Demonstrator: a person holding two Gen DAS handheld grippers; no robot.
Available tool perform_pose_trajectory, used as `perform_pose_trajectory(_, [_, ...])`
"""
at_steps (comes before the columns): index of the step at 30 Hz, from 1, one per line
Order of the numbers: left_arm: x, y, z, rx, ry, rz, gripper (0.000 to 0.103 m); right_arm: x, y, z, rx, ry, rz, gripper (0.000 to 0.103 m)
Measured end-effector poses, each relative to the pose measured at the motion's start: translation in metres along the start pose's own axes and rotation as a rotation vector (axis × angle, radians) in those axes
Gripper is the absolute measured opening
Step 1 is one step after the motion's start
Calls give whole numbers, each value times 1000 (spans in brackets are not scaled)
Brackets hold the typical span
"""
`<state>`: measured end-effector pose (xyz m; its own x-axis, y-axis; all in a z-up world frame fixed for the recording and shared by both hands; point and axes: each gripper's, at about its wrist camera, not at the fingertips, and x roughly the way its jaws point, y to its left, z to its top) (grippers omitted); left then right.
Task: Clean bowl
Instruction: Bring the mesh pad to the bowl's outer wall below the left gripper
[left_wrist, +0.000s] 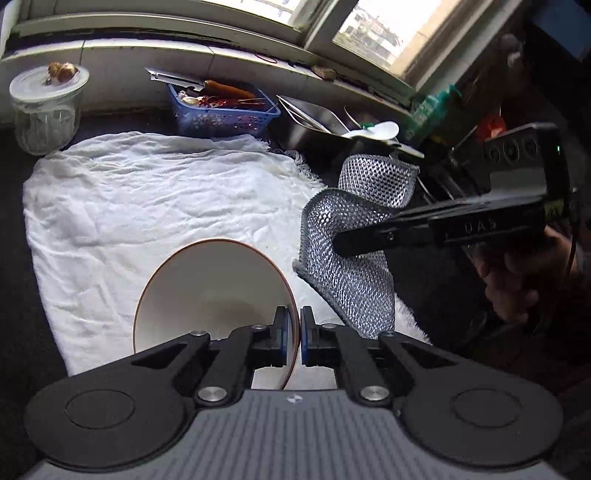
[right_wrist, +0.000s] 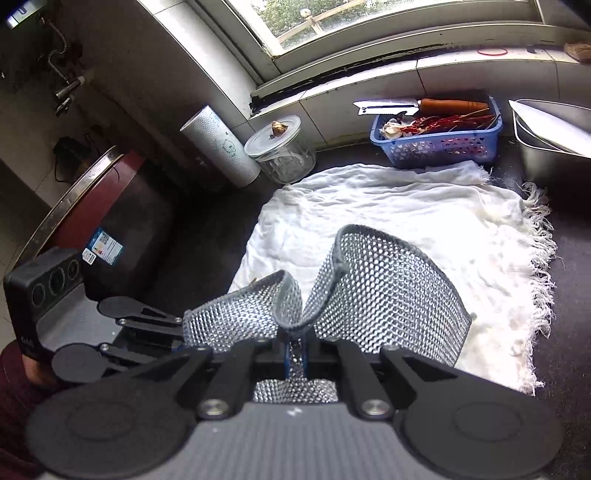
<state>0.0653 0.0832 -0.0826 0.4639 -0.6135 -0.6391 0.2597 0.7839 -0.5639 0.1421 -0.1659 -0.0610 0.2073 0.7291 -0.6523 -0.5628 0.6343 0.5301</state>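
- You are holding the bowl (left_wrist: 218, 291) tipped on its side above the white cloth (left_wrist: 147, 206), its rim pinched by your left gripper (left_wrist: 294, 339).
- Your right gripper (right_wrist: 295, 350) is clamping the silver mesh scrubber (right_wrist: 384, 291), which is hanging just right of the bowl.
- A blue basket (left_wrist: 221, 114) and a glass jar (left_wrist: 46, 110) are sitting behind the cloth.

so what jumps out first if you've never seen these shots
The silver mesh scrubbing cloth, pinched in the right gripper and flopping in two loops over the white towel. Next, the white bowl tipped on edge, its rim clamped by the left gripper. Behind, a blue basket sits under the window.
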Motion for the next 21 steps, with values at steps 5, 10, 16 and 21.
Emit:
perform_pose_trajectory(5, [-4,21,-12,-294,-120,-78,5,-1,4,5,-22,-10,24,6])
perform_pose_trajectory(10, [-10,21,-21,-426,-207,-47,5,9,15,6,-79,11,26,6])
perform_pose_trajectory(16, [-15,41,-20,-572,-277,-56,5,37,36,-7,-183,71,2,7])
perform_pose_trajectory(21, [-16,43,-16,-583,-297,-25,5,43,41,-8,-183,75,19,7])
